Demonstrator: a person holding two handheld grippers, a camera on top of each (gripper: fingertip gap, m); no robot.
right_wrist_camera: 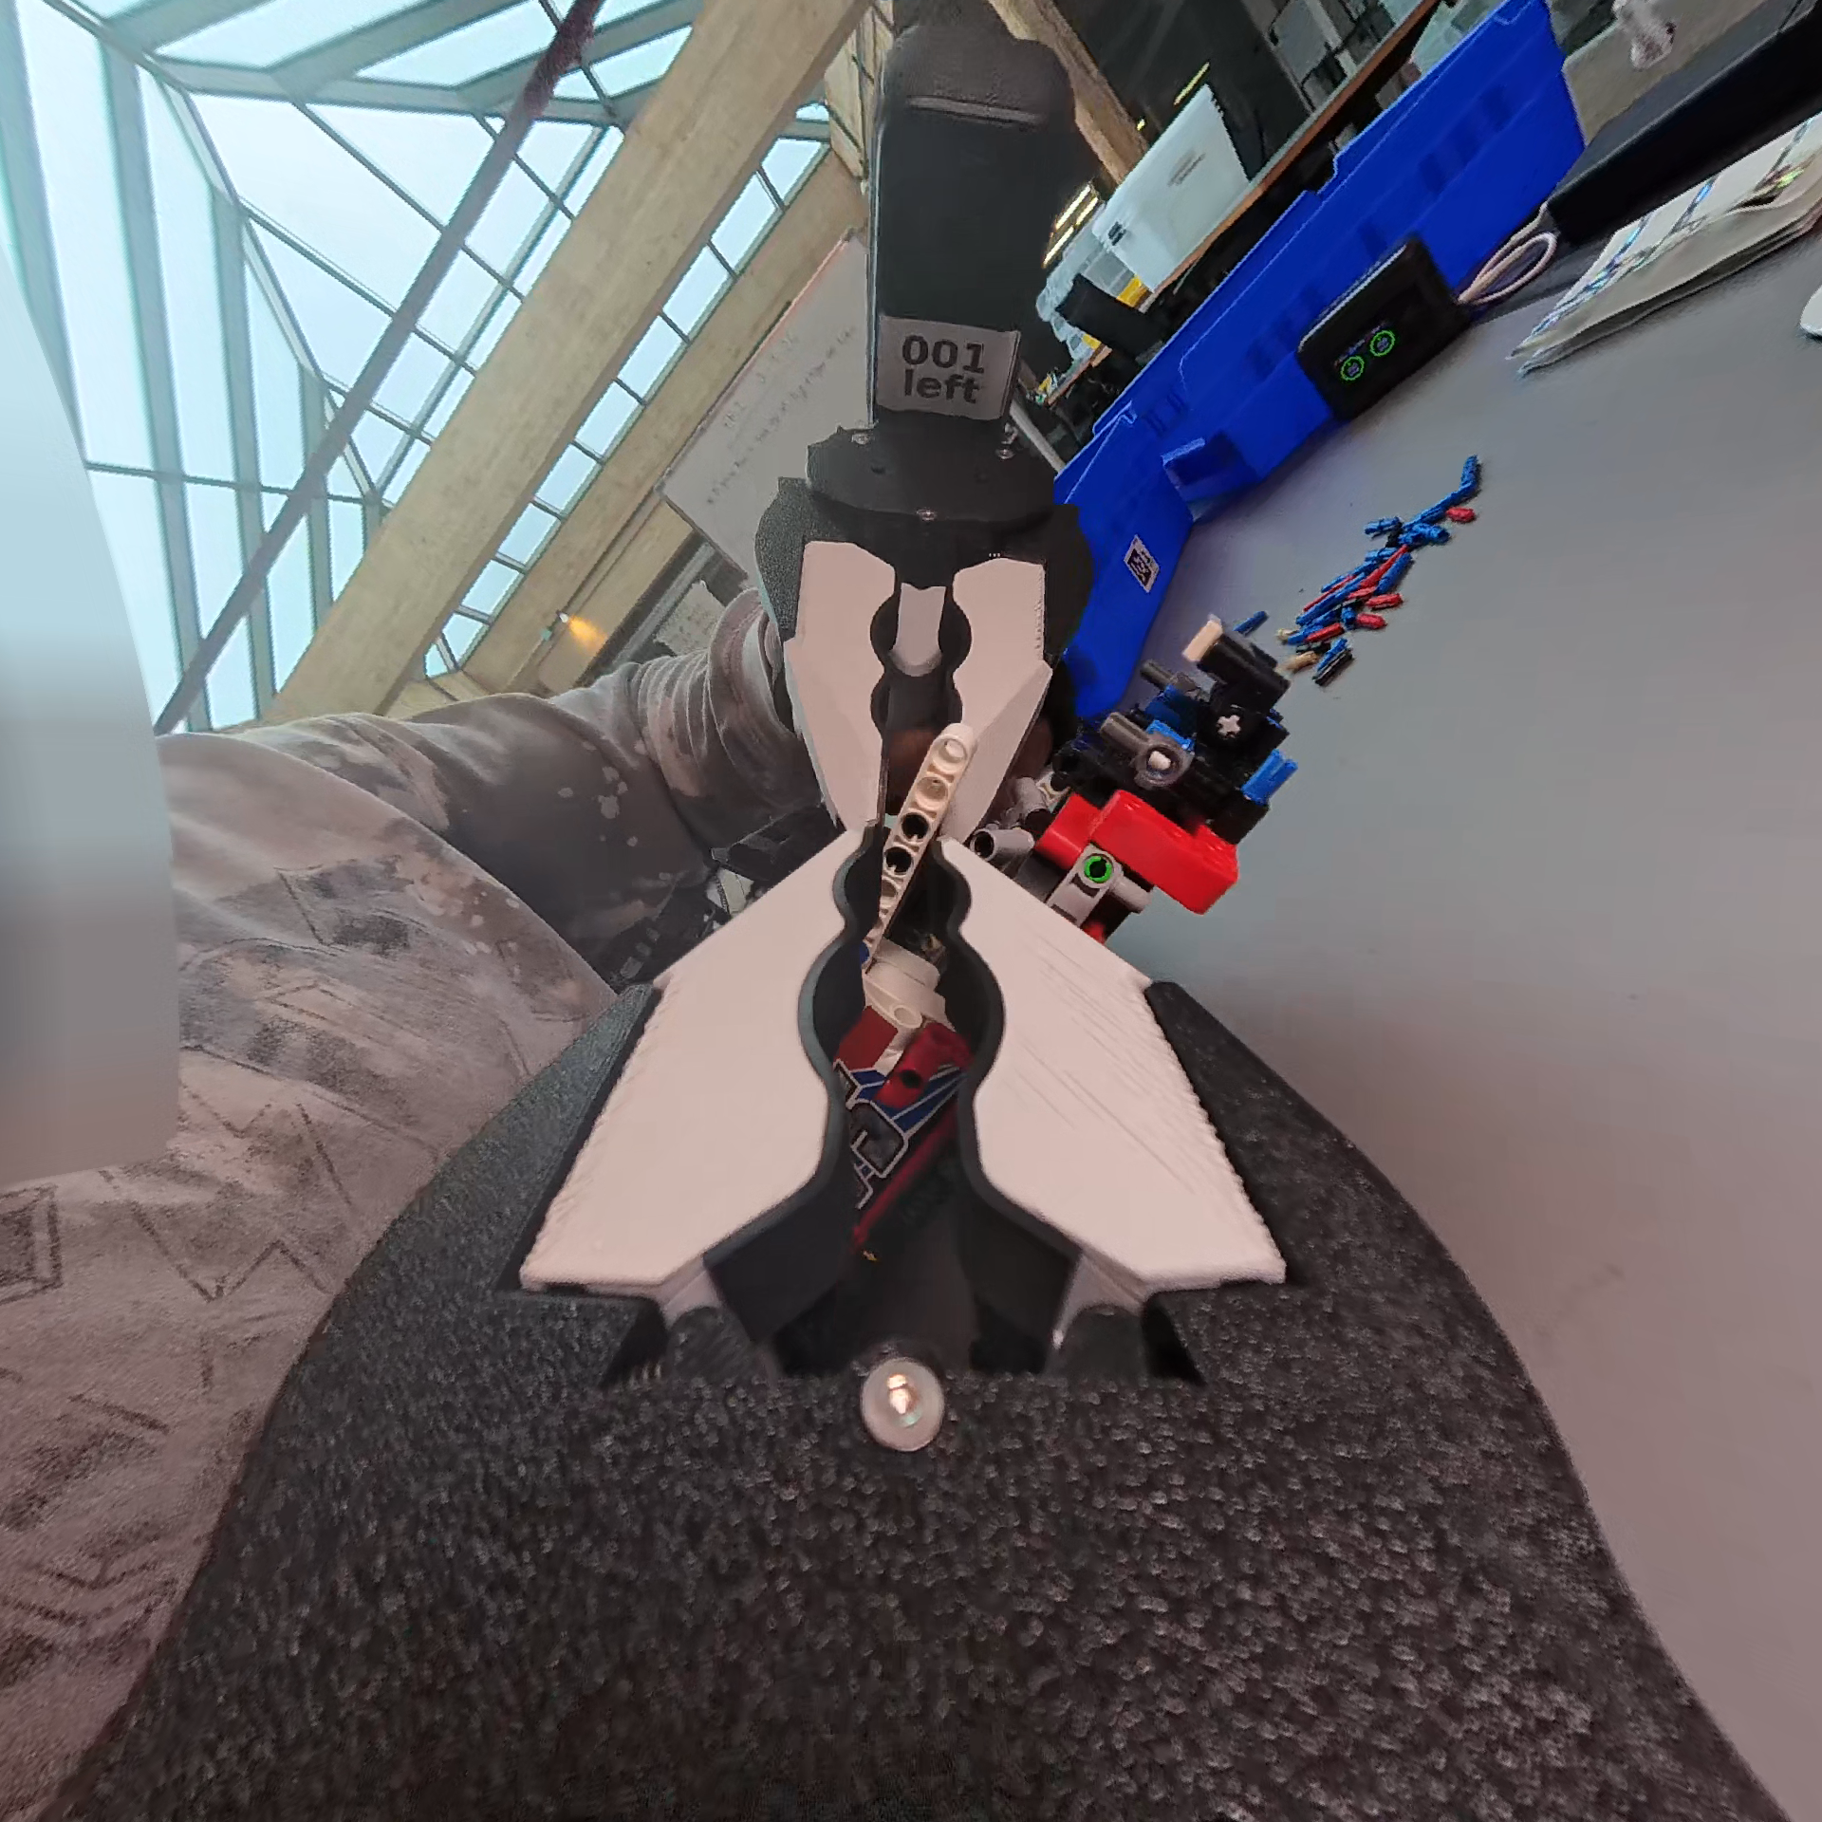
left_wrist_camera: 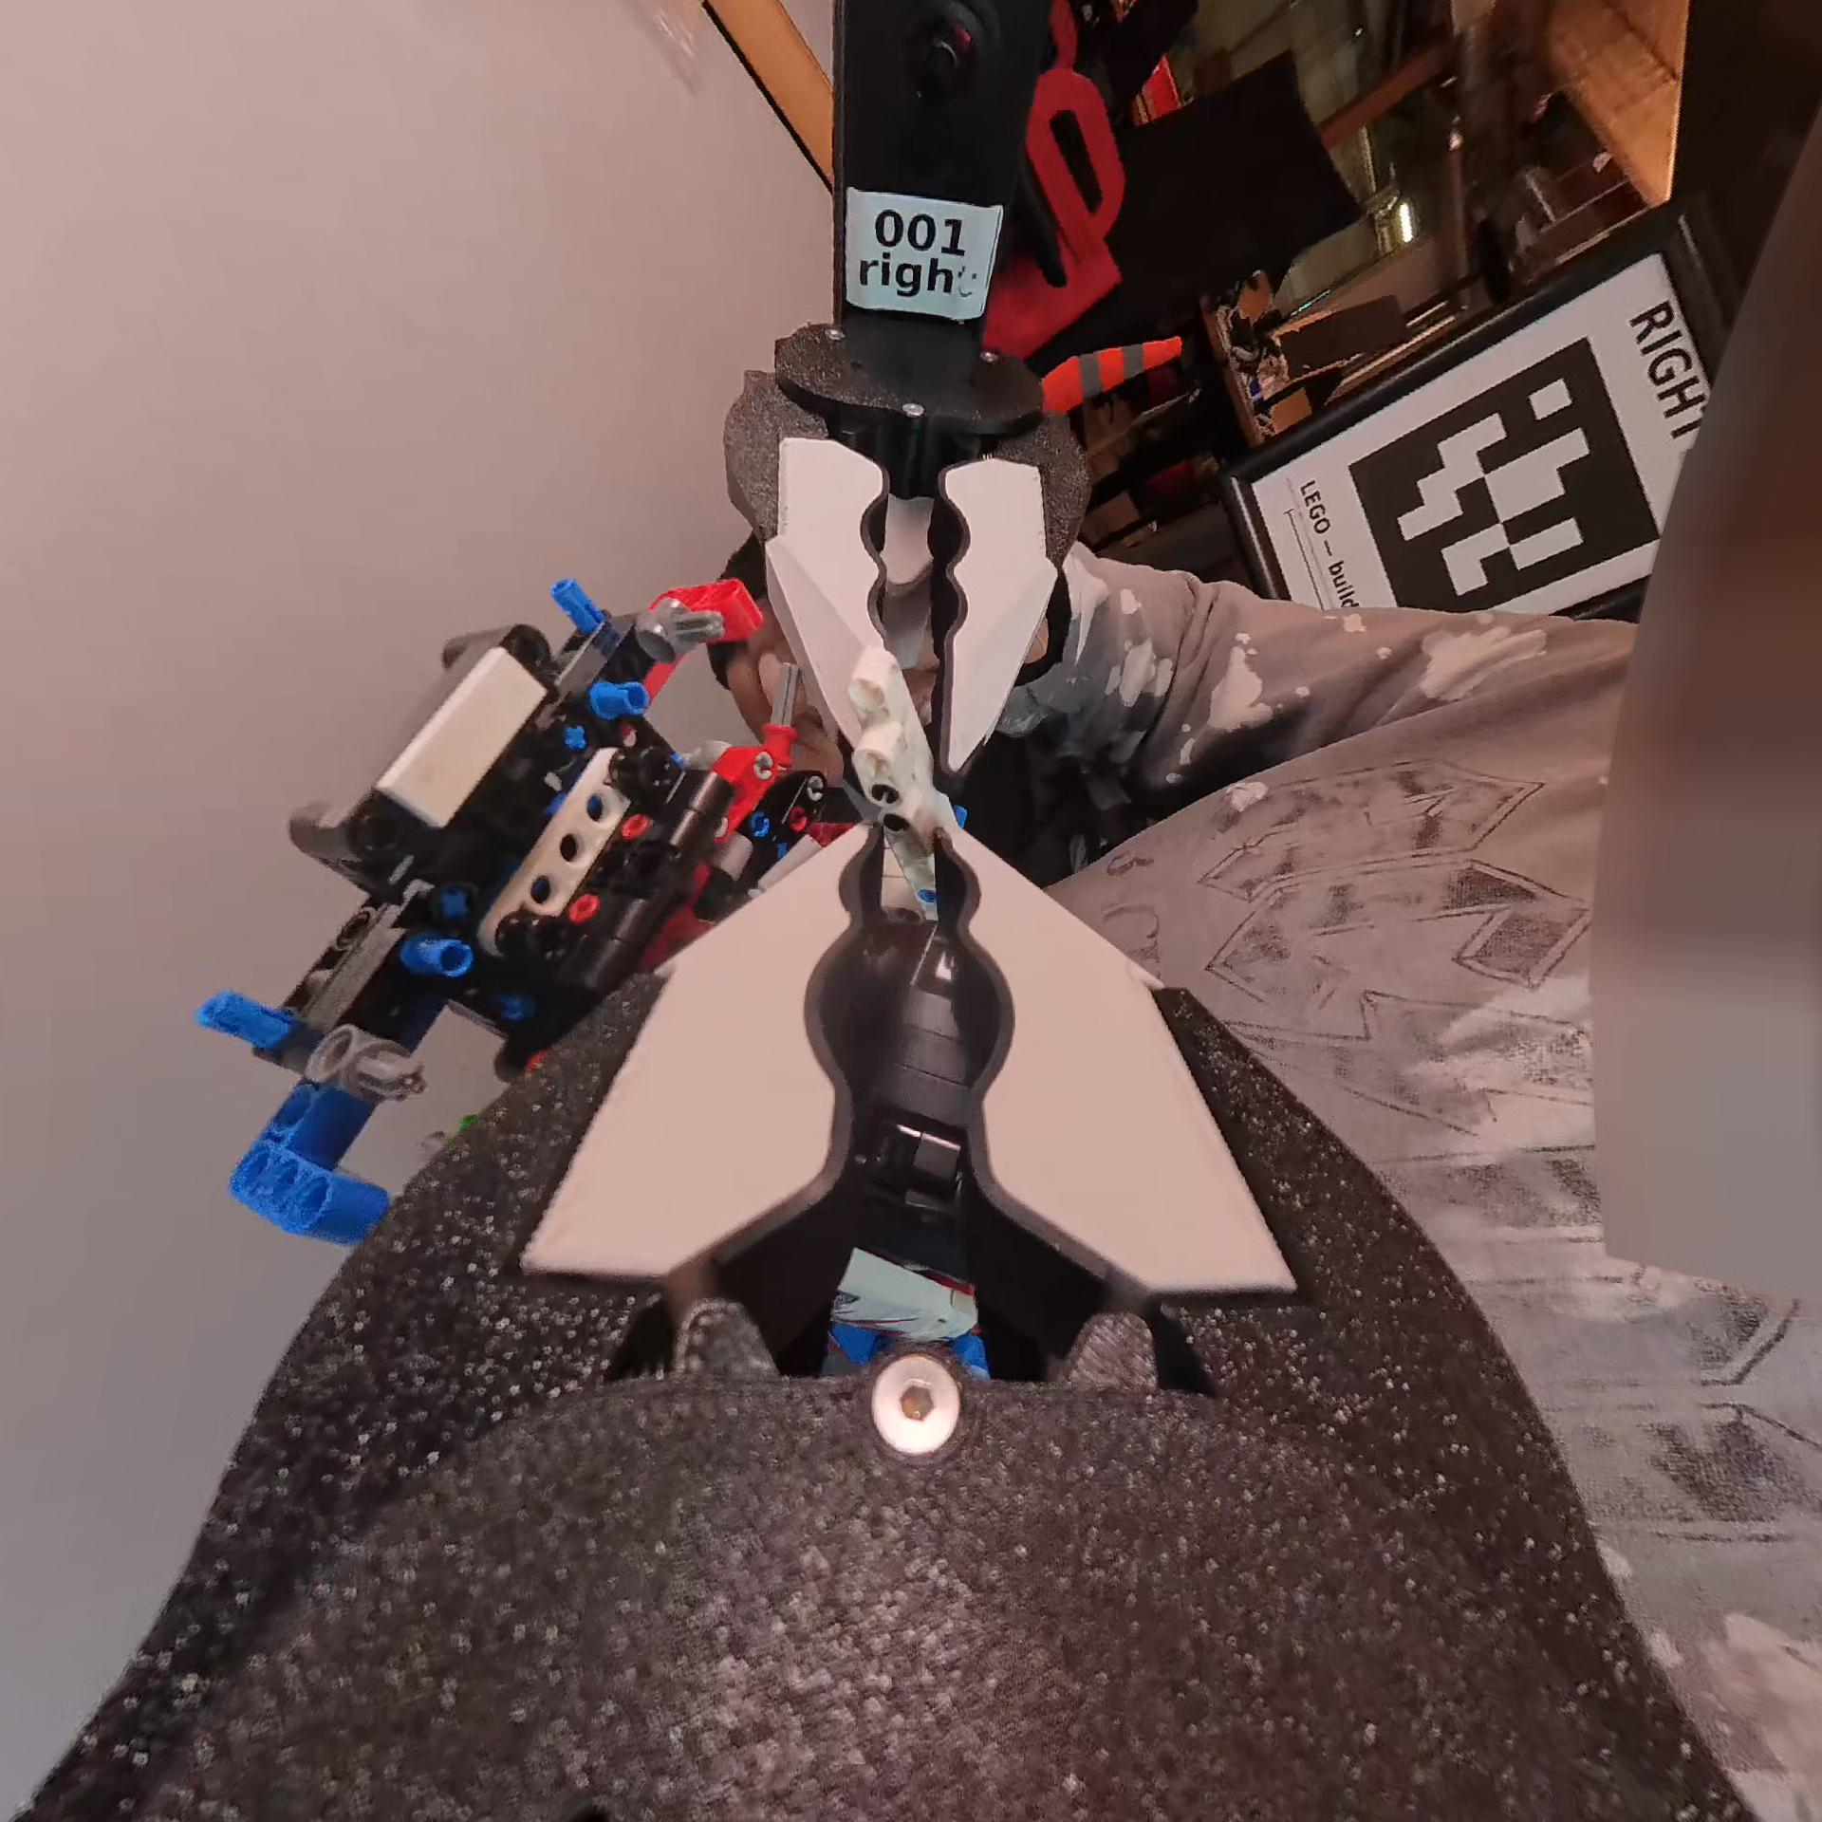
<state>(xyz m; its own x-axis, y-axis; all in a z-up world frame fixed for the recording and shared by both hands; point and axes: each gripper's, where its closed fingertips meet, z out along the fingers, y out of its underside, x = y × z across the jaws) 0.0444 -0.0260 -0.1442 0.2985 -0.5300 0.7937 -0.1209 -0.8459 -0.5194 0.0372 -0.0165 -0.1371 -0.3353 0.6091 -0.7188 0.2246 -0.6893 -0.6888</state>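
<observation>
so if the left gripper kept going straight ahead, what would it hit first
Likely the right gripper, facing it tip to tip just past the white holed beam both appear to pinch. Depth is unclear; the brick model sits off to the side.

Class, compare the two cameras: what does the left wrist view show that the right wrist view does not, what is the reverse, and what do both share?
Only the left wrist view: a framed black-and-white marker board and an orange striped cone.
Only the right wrist view: blue bins, a pile of loose pins, a black device with green rings, and a glass roof.
Both: the left gripper and right gripper facing each other, each closed on the white beam, the brick model beside them, and a grey sleeve.
</observation>
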